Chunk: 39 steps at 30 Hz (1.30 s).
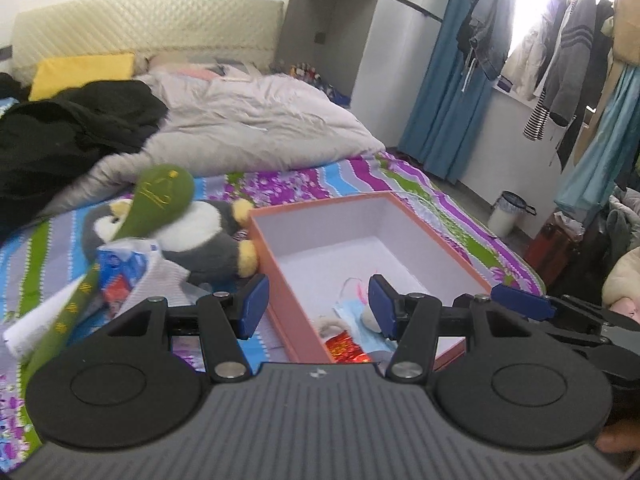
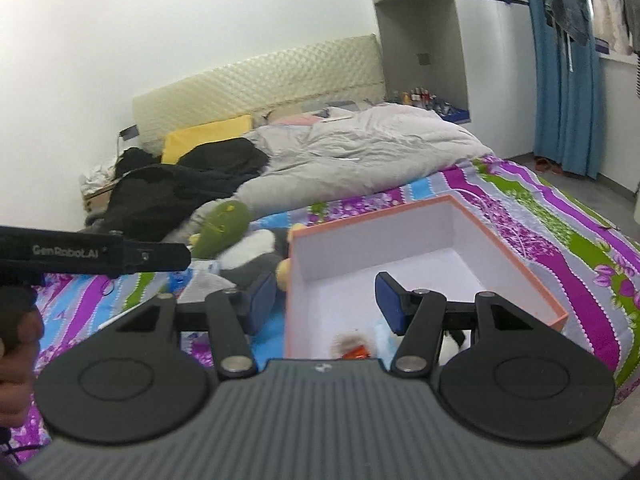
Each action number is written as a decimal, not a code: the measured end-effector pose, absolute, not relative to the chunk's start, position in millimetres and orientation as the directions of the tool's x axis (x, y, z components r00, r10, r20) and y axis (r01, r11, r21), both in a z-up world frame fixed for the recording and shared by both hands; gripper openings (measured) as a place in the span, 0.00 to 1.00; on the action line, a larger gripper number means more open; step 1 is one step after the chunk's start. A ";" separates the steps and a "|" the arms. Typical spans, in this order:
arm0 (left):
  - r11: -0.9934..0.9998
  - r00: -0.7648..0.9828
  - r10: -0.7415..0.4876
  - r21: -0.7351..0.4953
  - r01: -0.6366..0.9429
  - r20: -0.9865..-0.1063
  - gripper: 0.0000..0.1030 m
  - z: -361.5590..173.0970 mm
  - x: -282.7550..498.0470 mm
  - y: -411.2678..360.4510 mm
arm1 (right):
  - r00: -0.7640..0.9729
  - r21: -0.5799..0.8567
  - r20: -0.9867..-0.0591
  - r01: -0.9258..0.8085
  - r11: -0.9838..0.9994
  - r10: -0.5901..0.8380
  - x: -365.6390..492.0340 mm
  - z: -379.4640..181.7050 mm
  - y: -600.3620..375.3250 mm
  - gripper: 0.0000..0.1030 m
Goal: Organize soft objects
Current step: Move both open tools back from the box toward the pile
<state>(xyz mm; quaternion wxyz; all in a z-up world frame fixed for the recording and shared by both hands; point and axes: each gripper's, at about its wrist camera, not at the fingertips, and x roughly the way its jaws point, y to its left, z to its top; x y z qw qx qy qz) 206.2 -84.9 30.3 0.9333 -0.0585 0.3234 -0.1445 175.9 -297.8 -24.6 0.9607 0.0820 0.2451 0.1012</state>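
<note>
Both grippers hover above the near end of the box (image 1: pixel 280 312), and each has its jaws apart with nothing between the pads. The left gripper (image 1: pixel 318 306) straddles the box's left wall. The right gripper (image 2: pixel 326 302) straddles that same wall, seen from its own camera.

Inside the box, at its near end, lie a blue face mask (image 1: pixel 352 312), a red foil packet (image 1: pixel 346 350) and a small pale fluffy item (image 1: pixel 332 324). The far part of the box floor is bare white.

Just left of the box, on the striped bedsheet (image 1: pixel 420 188), lies a penguin plush (image 1: pixel 200 240), its yellow feet touching the box wall. A green plush (image 1: pixel 160 200) lies across the penguin. Near them sits a crumpled blue-and-white wrapper (image 1: pixel 120 268).

Beyond the box are a grey duvet (image 1: pixel 260 128), black clothing (image 1: pixel 72 132), a yellow pillow (image 1: pixel 80 74) and a cream headboard (image 1: pixel 140 24).
</note>
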 end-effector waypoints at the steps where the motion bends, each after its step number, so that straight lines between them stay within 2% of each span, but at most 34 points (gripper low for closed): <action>1: 0.952 0.753 -0.305 -0.203 0.228 -0.583 0.59 30.5 200.9 -81.3 | 0.856 0.215 -0.452 -0.166 0.962 0.249 173.1 -24.3 -293.8 0.57; 10: 0.967 0.768 -0.254 -0.181 0.182 -0.587 0.59 22.1 162.6 -49.1 | 0.835 0.211 -0.463 -0.222 0.952 0.297 154.6 -30.2 -260.8 0.57; 20: 0.969 0.768 -0.223 -0.223 0.108 -0.600 0.59 1.4 134.6 -14.0 | 0.804 0.180 -0.496 -0.274 0.945 0.328 140.5 -43.9 -228.8 0.57; 33: 0.976 0.738 -0.172 -0.212 0.040 -0.652 0.59 -27.3 111.5 13.3 | 0.734 0.219 -0.574 -0.289 0.932 0.362 118.8 -84.2 -197.5 0.57; 39: 0.975 0.715 -0.174 -0.223 0.027 -0.677 0.59 -45.1 102.6 16.8 | 0.729 0.179 -0.590 -0.299 0.937 0.346 113.5 -94.1 -184.3 0.57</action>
